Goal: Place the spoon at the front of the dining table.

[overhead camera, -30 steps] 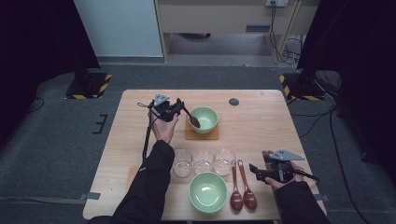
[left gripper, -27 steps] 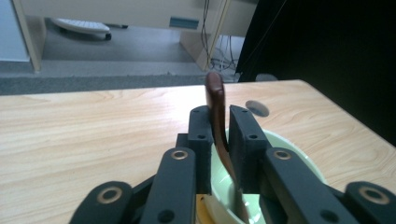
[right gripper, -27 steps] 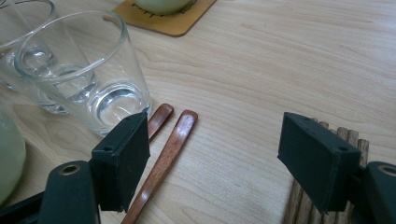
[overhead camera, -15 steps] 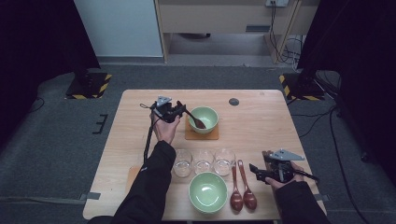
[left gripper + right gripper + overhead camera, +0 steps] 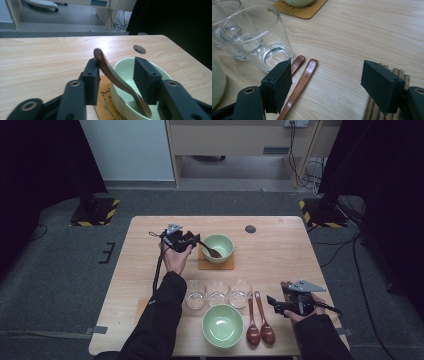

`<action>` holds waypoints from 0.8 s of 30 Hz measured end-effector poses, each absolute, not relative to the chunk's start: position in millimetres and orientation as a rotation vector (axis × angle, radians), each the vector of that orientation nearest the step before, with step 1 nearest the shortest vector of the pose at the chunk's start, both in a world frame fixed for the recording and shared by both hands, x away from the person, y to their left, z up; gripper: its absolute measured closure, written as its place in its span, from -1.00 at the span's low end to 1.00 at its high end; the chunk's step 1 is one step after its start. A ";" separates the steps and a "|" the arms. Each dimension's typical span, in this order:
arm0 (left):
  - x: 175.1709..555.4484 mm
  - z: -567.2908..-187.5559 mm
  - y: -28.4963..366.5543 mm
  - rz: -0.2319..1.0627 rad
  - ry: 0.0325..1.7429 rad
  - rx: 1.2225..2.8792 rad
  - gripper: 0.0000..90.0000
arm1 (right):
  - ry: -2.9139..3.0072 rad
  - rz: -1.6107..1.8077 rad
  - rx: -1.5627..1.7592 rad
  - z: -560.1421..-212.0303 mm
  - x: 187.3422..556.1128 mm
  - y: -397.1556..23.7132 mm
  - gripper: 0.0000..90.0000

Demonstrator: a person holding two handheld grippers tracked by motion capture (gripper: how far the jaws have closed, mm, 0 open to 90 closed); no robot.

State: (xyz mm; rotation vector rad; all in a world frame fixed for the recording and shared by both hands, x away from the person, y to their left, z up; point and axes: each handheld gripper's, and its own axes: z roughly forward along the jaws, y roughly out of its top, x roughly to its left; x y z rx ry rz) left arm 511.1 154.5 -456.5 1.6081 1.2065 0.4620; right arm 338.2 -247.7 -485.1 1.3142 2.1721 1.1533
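- Now the left gripper (image 5: 116, 82) has just been opening its jaws; the wooden spoon (image 5: 117, 80) stands between the pads, leaning on the left one, clear of the right.
- Spoon's long axis is tilted: handle tip up toward 11 o'clock, scoop down at 5 o'clock inside the green bowl (image 5: 125, 75).
- Bowl sits on a wooden coaster (image 5: 205, 264), at 3 o'clock from the gripper in the high view.
- Right gripper (image 5: 325, 86) hangs wide open, empty, above two spoons (image 5: 299, 75) beside a glass (image 5: 254, 35).

Wooden sticks (image 5: 387, 100) (behind the gripper pad), cut off below.
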 end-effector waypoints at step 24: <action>478.5 -424.6 189.4 0.571 1.149 1.545 -0.33 | 2.161 1.146 1.322 -485.1 339.2 -248.6 -0.44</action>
